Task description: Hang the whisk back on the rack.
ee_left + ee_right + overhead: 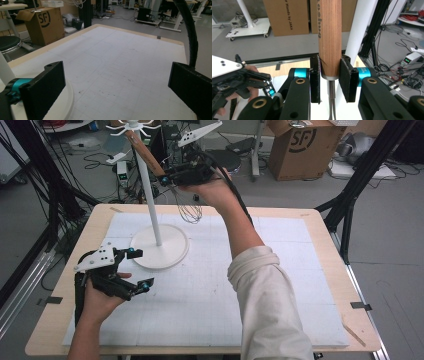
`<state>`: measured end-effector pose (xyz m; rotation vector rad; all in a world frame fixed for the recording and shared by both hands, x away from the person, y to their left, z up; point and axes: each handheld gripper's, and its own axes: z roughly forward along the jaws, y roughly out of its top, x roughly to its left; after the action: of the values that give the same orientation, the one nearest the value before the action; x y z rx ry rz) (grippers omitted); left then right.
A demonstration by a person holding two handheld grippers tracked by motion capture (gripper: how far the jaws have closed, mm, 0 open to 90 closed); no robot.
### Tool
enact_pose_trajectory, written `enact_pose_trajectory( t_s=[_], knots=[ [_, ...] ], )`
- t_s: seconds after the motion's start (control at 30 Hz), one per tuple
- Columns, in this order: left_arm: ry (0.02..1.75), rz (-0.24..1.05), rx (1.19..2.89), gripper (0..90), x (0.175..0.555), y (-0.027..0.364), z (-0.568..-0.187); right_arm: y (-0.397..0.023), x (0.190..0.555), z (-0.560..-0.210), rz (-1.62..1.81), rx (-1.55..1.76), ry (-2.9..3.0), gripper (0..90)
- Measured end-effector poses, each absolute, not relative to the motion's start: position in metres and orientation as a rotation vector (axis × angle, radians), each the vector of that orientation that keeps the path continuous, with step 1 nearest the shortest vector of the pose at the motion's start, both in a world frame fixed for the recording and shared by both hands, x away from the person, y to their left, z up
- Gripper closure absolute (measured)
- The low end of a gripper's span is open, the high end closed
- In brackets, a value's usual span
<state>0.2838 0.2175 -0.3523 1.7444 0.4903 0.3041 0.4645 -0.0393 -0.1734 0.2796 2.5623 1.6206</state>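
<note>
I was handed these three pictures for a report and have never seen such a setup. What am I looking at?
No robot here: a person holds a two-jaw gripper in each hand. The high view looks down on the table and its white gridded mat; the other two pictures come from cameras riding on the grippers. On the mat stands a white rack with a round base, a pole and hooks on top. The right gripper, raised beside the pole, is clamped on the wooden handle of a wire whisk, whose loops hang below. The left gripper rests open near the base, holding nothing.
</note>
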Motion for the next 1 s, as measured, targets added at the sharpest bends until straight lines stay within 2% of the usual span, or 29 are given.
enact_pose_trajectory(
  t_s=[0.67,0.8,1.0],
  knots=[
    [0.479,0.299,1.745,1.6,0.283,0.216,-0.351,-0.026,0.470,-0.185,1.601,0.427,2.579,71.0],
    [0.480,0.297,1.741,1.7,0.283,0.216,-0.351,-0.024,0.471,-0.189,1.532,0.458,2.583,56.9],
    [0.482,0.297,1.750,1.7,0.284,0.215,-0.352,-0.033,0.468,-0.192,1.525,0.478,2.553,47.8]
  ],
)
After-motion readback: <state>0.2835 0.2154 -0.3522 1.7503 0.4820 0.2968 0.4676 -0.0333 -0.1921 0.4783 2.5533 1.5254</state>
